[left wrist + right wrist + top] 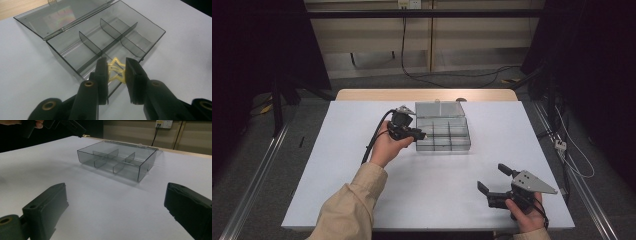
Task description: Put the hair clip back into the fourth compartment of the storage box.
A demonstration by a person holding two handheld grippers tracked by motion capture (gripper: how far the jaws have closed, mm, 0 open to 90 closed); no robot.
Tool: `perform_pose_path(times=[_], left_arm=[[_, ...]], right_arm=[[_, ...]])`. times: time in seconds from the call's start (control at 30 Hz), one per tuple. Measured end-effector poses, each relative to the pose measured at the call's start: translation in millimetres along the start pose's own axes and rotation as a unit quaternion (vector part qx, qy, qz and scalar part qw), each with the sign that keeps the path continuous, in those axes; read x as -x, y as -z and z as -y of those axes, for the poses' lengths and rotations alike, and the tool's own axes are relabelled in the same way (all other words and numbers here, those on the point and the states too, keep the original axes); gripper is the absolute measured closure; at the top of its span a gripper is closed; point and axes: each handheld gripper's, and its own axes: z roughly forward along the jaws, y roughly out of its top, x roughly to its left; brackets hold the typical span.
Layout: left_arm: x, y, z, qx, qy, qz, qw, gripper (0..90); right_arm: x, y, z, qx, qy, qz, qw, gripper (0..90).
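Note:
A smoky clear plastic box [460, 142] [160, 32] [146, 161] with inner dividers stands open at the table's middle, its lid [439, 108] [50, 17] lying flat behind it. My left gripper [423, 135] [116, 71] hovers over the box's left near corner, shut on a small yellow star-shaped piece [116, 70] held between its pads. My right gripper [493, 177] [115, 205] rests low near the table's front right, open, with nothing between its fingers. The box's compartments look empty.
The white tabletop [362, 150] has bare room left and right of the box. A wooden strip [427, 94] runs along the far edge. Cables [452, 75] lie on the floor beyond, and metal rails flank the table.

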Motion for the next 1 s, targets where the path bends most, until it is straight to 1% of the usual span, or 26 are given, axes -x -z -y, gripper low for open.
perform_pose_path(times=[0.3, 0.37, 0.43, 0.5, 0.53, 0.57, 0.6, 0.63, 0.87, 1.0], left_arm=[[-2.4, -5.4, -0.7, -0.003, 0.001, 0.000, 1.0000, 72.9], [-2.4, -6.9, -1.0, -0.003, -0.002, -0.005, 1.0000, 72.9], [-3.0, -8.4, -0.7, -0.004, -0.001, -0.002, 1.0000, 72.9], [-3.3, -9.9, -0.3, -0.006, -0.005, -0.005, 1.0000, 72.9], [-2.5, -10.9, -0.1, -0.008, -0.004, -0.013, 0.9999, 72.9], [-3.4, -11.3, -0.1, -0.008, -0.005, -0.006, 0.9999, 72.9], [-3.0, -12.0, 0.0, -0.008, -0.005, -0.014, 0.9999, 72.9], [-4.1, -12.6, 0.2, -0.007, -0.004, -0.007, 0.9999, 72.9], [-5.3, -16.5, 1.2, -0.004, 0.000, -0.014, 0.9999, 72.9], [-5.6, -18.3, 1.6, -0.008, -0.004, -0.015, 0.9998, 72.9]], right_arm=[[0.5, 0.2, 0.2, 0.000, -0.001, 0.000, 1.0000, 4.2], [0.4, 0.0, 0.2, 0.000, -0.001, 0.000, 1.0000, 4.2], [0.4, 0.1, 0.1, 0.001, -0.001, 0.000, 1.0000, 4.2], [0.5, 0.2, 0.1, 0.001, -0.001, 0.000, 1.0000, 4.2], [0.6, 0.2, 0.2, 0.000, -0.001, 0.000, 1.0000, 4.2], [0.6, 0.2, 0.2, 0.000, -0.001, 0.000, 1.0000, 4.2], [0.6, 0.2, 0.2, 0.000, -0.001, 0.000, 1.0000, 4.2], [0.7, 0.2, 0.2, 0.000, -0.001, 0.000, 1.0000, 4.2], [0.8, 0.5, 0.4, 0.001, -0.002, 0.000, 1.0000, 4.2], [0.7, 0.2, 0.7, -0.001, -0.002, -0.003, 1.0000, 4.2]])
